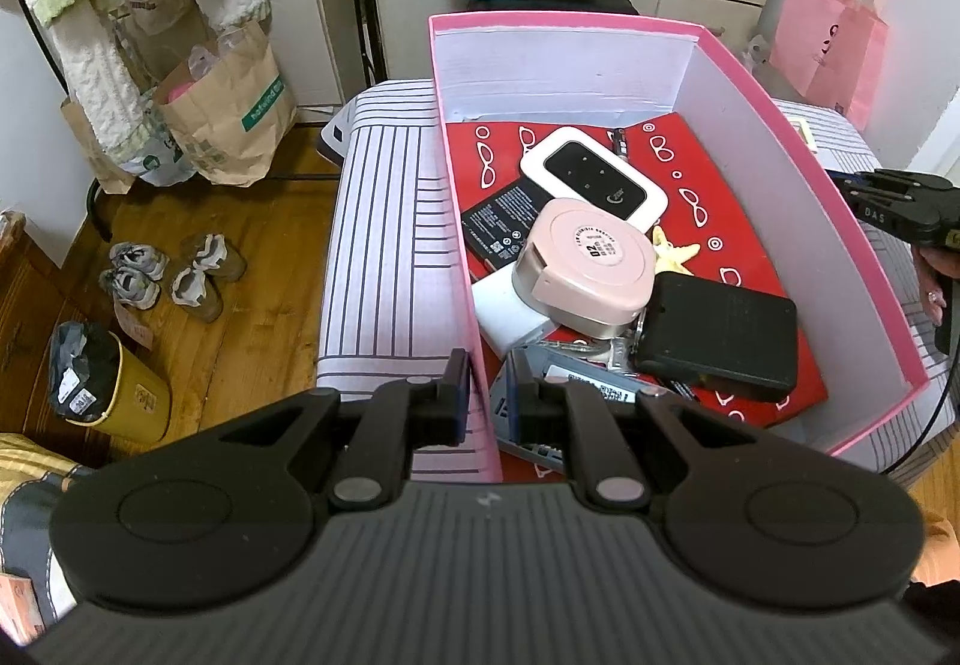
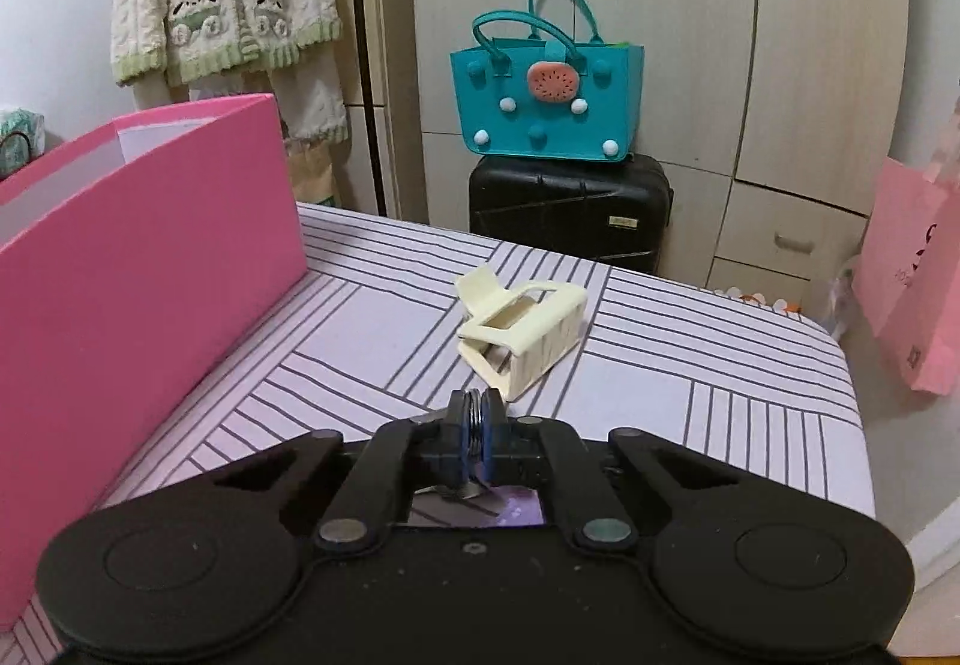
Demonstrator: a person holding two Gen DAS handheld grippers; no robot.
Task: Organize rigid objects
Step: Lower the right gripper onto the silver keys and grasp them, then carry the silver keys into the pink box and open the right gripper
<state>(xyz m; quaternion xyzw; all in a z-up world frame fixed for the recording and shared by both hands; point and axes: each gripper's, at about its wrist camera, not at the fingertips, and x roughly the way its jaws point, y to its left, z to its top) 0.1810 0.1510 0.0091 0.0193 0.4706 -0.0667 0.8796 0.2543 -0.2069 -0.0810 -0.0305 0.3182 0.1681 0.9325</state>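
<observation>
cream hair claw on striped cover; jaws closed

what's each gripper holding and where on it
Left gripper clamps the pink box by its near wall. Right gripper pinches a thin metal ring edge-on.

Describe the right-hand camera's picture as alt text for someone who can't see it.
The right gripper is shut on a small stack of metal rings above a striped table. A cream hair claw clip lies just ahead, a pink box at left.
</observation>
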